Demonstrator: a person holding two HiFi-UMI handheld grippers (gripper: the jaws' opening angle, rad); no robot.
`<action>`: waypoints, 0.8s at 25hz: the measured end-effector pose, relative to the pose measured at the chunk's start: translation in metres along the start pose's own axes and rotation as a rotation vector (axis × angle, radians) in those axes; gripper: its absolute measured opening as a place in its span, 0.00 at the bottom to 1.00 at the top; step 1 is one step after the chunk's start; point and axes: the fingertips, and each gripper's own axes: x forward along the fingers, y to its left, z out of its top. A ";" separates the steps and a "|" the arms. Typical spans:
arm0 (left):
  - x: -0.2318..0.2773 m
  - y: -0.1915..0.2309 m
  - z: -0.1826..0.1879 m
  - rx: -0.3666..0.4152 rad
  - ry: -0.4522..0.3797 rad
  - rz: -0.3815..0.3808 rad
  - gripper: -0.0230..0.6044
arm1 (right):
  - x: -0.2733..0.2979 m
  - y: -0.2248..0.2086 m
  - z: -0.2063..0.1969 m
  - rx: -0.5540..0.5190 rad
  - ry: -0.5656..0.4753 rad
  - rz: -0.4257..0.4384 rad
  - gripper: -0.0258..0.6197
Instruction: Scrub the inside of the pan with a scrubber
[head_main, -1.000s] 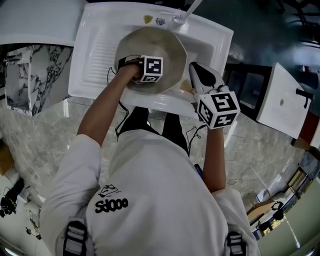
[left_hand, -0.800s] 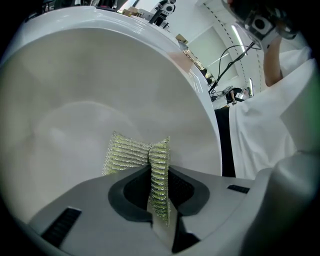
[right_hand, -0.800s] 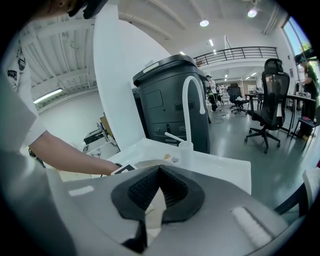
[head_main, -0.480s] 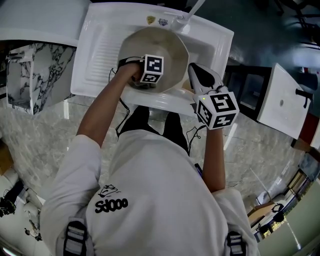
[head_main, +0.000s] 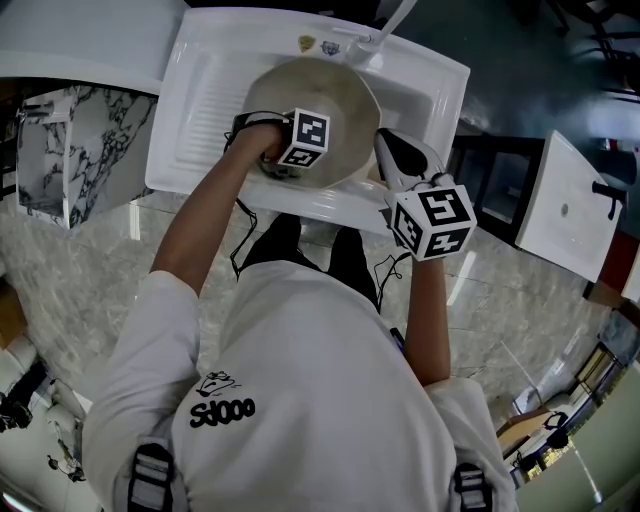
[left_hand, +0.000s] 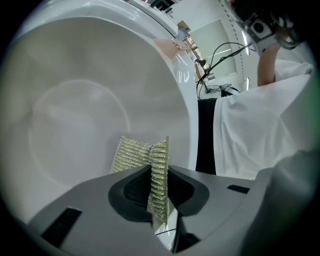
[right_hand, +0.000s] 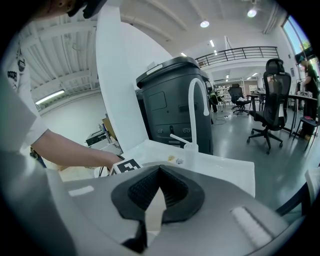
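A beige round pan (head_main: 335, 95) lies in the white sink (head_main: 200, 90). My left gripper (left_hand: 159, 167) reaches inside the pan, shut on a yellow-green ribbed scrubber (left_hand: 131, 154) that rests against the pan's pale inner wall (left_hand: 75, 110). In the head view only its marker cube (head_main: 305, 138) and the person's hand show over the pan. My right gripper (head_main: 395, 152) sits at the pan's right rim. Its jaws stand closed on a beige pan handle (right_hand: 155, 210). The handle's joint with the pan (left_hand: 179, 41) shows in the left gripper view.
A white faucet (head_main: 385, 25) rises at the sink's back edge, also as a faucet (right_hand: 192, 112) in the right gripper view. A ribbed drainboard (head_main: 205, 110) lies left of the pan. A dark bin (right_hand: 172, 105) stands behind the sink. A marble counter (head_main: 70, 150) is at left, a white cabinet (head_main: 565, 200) at right.
Almost nothing differs. The left gripper's cube stays over the pan's near side with only a tiny shift; the right gripper keeps its place at the rim.
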 end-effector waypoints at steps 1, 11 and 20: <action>0.001 0.004 -0.002 -0.007 0.011 0.009 0.14 | 0.000 -0.001 0.000 0.001 0.002 -0.001 0.05; -0.002 0.066 -0.014 -0.067 0.078 0.205 0.14 | 0.003 -0.013 -0.007 0.021 0.025 -0.016 0.05; -0.072 0.138 -0.007 -0.117 -0.043 0.596 0.14 | 0.015 -0.017 -0.009 0.033 0.041 -0.002 0.05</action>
